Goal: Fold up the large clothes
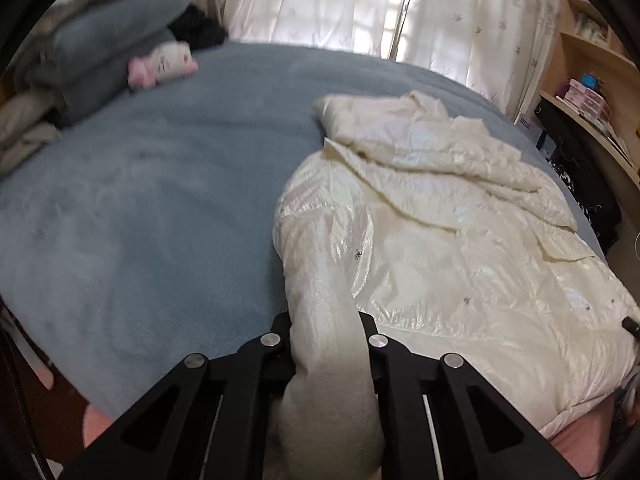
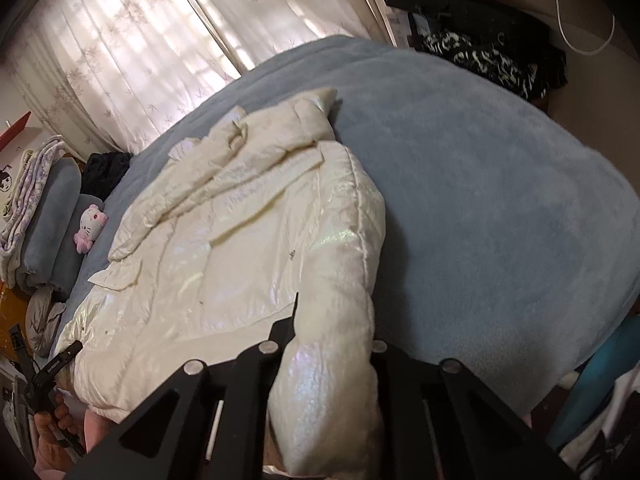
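Note:
A shiny cream puffer jacket (image 1: 460,240) lies spread on the blue bed blanket (image 1: 160,200), hood end toward the window. My left gripper (image 1: 326,332) is shut on the jacket's left sleeve (image 1: 320,300), which runs up between its black fingers. In the right wrist view the jacket (image 2: 224,264) lies left of centre. My right gripper (image 2: 332,344) is shut on the right sleeve (image 2: 340,312), whose cuff bulges between the fingers. The left gripper and the hand holding it show at the lower left of the right wrist view (image 2: 52,368).
Folded blue blankets (image 1: 108,52) and a pink-and-white plush toy (image 1: 164,65) sit at the bed's head. Curtains (image 1: 360,4) hang behind the bed. A wooden shelf unit (image 1: 592,92) stands to the right. Dark patterned cloth (image 2: 480,56) lies beyond the bed in the right wrist view.

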`<move>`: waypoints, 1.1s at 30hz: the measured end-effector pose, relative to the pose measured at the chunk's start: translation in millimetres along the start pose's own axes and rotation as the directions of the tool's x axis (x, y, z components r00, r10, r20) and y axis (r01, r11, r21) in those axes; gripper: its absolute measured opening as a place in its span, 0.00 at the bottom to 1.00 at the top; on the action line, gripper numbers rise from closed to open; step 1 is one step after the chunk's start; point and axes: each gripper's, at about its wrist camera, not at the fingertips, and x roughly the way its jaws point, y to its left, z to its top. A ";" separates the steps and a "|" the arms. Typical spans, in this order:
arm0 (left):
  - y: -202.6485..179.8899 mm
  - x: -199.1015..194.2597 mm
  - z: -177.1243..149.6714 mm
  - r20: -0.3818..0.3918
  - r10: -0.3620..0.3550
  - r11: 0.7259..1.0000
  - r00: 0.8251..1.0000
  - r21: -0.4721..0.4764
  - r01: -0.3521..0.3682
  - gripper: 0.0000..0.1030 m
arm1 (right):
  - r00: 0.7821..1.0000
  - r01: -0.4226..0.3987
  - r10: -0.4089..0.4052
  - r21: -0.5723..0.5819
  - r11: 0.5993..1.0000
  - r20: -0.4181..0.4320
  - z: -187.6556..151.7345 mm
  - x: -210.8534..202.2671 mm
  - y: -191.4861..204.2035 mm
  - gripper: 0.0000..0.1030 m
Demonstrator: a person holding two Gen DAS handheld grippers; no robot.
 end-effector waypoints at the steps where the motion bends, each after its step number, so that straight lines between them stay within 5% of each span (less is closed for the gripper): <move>1: -3.4 -7.7 1.7 0.019 0.005 1.000 1.000 0.005 -0.005 0.09 | 1.000 -0.005 0.005 -0.003 1.000 0.008 1.4 -2.9 2.0 0.12; 7: -6.8 -43.2 7.1 0.068 0.008 1.000 0.998 0.003 -0.008 0.09 | 0.998 -0.036 0.037 -0.027 0.999 0.052 9.9 -25.1 14.3 0.11; 21: 21.3 -113.6 28.6 0.030 -0.046 0.992 0.999 -0.117 0.049 0.09 | 0.982 -0.121 0.118 0.008 0.993 0.146 30.7 -84.6 18.5 0.11; 26: 31.7 -102.9 58.1 0.014 -0.110 0.976 0.994 -0.190 0.111 0.09 | 0.976 -0.141 0.129 0.059 0.988 0.174 54.8 -80.5 19.2 0.11; 33: 31.2 -35.4 140.3 0.019 -0.159 0.947 0.987 -0.280 0.158 0.09 | 0.977 -0.137 0.114 0.118 0.984 0.182 121.6 -34.7 36.9 0.11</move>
